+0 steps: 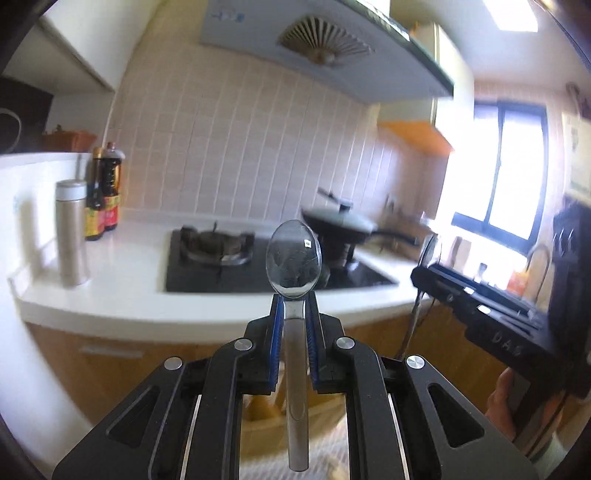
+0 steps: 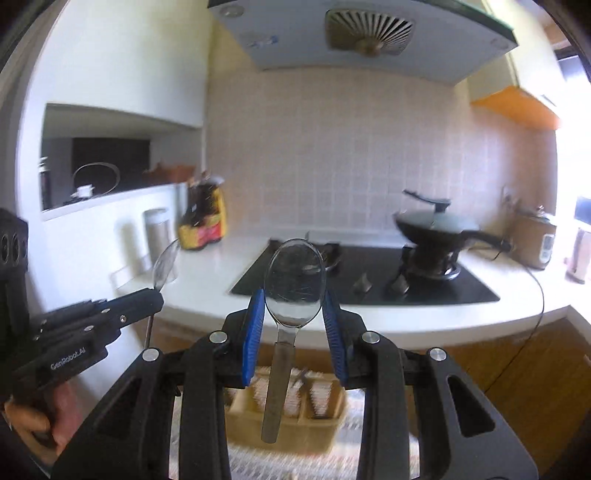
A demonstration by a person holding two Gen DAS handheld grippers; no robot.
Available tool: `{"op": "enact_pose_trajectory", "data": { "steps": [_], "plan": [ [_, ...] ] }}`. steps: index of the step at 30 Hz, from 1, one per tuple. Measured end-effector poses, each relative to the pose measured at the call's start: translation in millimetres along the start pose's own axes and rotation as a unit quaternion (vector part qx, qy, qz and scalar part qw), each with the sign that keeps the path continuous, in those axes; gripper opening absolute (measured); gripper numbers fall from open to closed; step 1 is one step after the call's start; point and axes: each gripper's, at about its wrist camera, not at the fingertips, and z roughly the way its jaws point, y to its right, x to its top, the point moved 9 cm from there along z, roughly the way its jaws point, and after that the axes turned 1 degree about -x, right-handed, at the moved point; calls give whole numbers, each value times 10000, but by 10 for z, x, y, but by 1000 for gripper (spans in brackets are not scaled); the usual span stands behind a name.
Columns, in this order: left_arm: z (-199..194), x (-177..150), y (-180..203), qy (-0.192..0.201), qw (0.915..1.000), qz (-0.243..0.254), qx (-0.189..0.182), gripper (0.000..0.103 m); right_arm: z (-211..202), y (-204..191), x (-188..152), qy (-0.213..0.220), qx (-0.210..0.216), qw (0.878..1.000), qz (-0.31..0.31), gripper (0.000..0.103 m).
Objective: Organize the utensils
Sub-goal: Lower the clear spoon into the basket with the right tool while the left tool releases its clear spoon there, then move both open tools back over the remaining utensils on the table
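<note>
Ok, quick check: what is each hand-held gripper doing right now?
Left hand-held gripper: closed on a spoon, bowl up.
Right hand-held gripper: a second spoon between its blue pads; grip cannot be told.

Hob: black glass gas hob (image 2: 424,288) set into white countertop (image 1: 122,266).
Pan: dark lidded frying pan (image 2: 439,225) on right burner.
Bottles: dark sauce bottles (image 1: 105,192) far left, by steel flask (image 1: 72,232).
Hood: grey range hood (image 2: 295,33) above.
</note>
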Motion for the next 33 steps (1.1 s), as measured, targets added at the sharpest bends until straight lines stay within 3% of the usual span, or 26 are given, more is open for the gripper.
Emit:
{"op": "enact_pose_trajectory", "data": {
  "steps": [5, 14, 18, 21, 23, 24, 28, 33],
  "plan": [
    [260, -100, -164, 444, 9982, -22, 394, 10, 302, 298, -69, 212, -467, 9987, -66, 29],
    [617, -380, -367, 635, 9937, 143, 908, 11, 817, 482, -405, 123, -568, 9983, -15, 29],
    [641, -456, -426, 555, 9945, 70, 885, 12, 897, 509, -540, 110, -549, 9984, 60, 30],
    [581, -514, -459, 461, 9959, -26, 778, 29, 881, 511, -622, -51, -372, 9992, 109, 32],
    [524, -524, -478, 404, 9965, -107, 720, 35, 834, 516, -662, -161, -236, 9993, 228, 49],
    [469, -519, -483, 368, 9970, -151, 657, 36, 783, 521, -669, -183, -201, 9993, 265, 52],
    [178, -431, -472, 342, 9979, -280, 471, 46, 567, 483, -682, -270, -182, 9992, 218, 52],
    [-246, -315, -446, 152, 9986, -467, 220, 47, 200, 391, -680, -524, -203, 9984, 93, 52]
  ]
}}
